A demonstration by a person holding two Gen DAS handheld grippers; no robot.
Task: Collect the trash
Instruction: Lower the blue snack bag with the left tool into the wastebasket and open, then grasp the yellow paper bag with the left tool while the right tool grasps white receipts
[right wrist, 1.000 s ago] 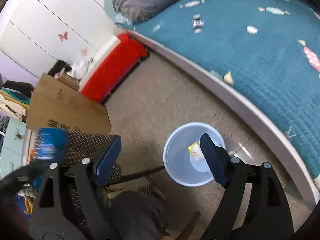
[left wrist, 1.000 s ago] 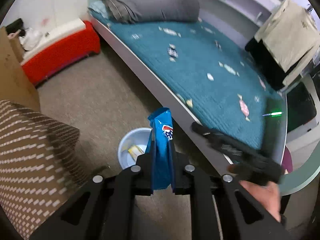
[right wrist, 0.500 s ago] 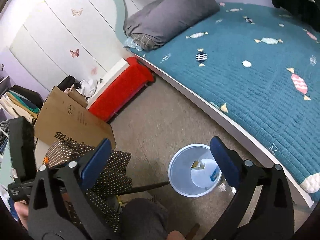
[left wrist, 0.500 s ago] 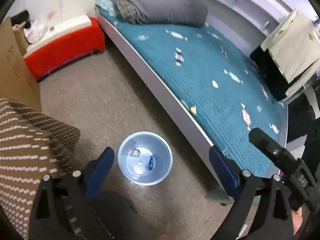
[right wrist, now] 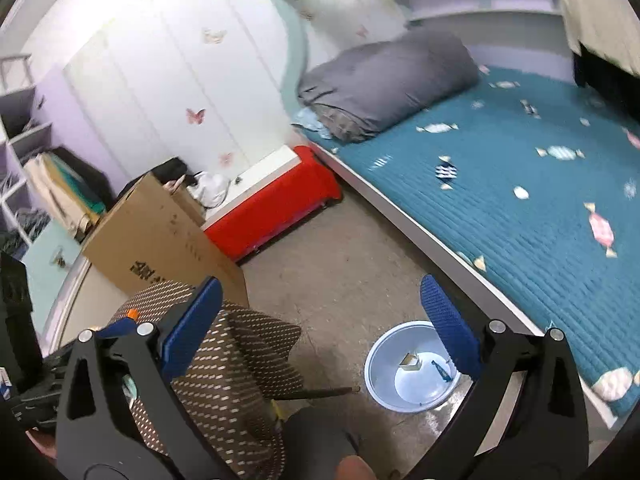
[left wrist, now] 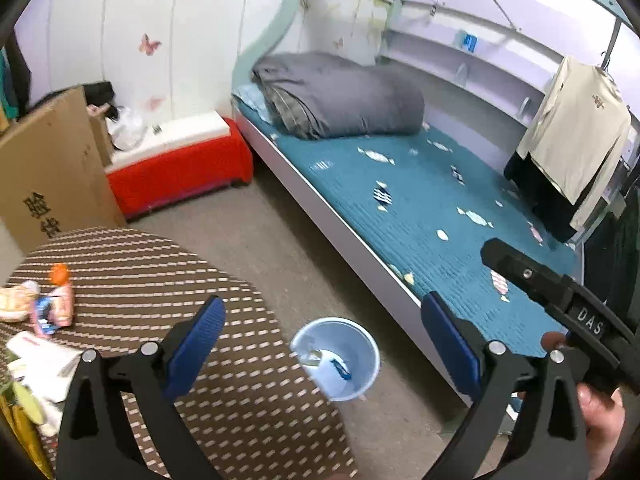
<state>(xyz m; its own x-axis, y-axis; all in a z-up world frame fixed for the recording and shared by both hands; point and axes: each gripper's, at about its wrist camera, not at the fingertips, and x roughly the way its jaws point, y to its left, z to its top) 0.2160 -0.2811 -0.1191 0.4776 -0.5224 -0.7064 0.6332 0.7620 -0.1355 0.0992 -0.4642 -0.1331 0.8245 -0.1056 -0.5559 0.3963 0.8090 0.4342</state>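
A pale blue waste bin [left wrist: 362, 376] stands on the floor beside the bed, and it also shows in the right wrist view [right wrist: 380, 384]. Inside lie a blue wrapper [left wrist: 341, 369] and a small yellowish scrap [left wrist: 311, 357]. My left gripper [left wrist: 324, 344] is open and empty, high above the bin and the table edge. My right gripper [right wrist: 320, 320] is open and empty, also raised above the floor. More trash lies on the brown patterned table [left wrist: 160, 272]: a small orange-capped bottle [left wrist: 56, 300], a crumpled wrapper [left wrist: 16, 304] and white paper [left wrist: 44, 364].
A bed with a teal cover [left wrist: 440, 208] and grey duvet [left wrist: 340, 96] runs along the right. A red and white bench [left wrist: 180, 160] and a cardboard box [left wrist: 44, 168] stand at the back left. The other gripper's body [left wrist: 560, 308] crosses the left wrist view at right.
My left gripper opened and let the blue wrapper go; it now lies in the bin. Both grippers have risen and tilted up, so the table and room show.
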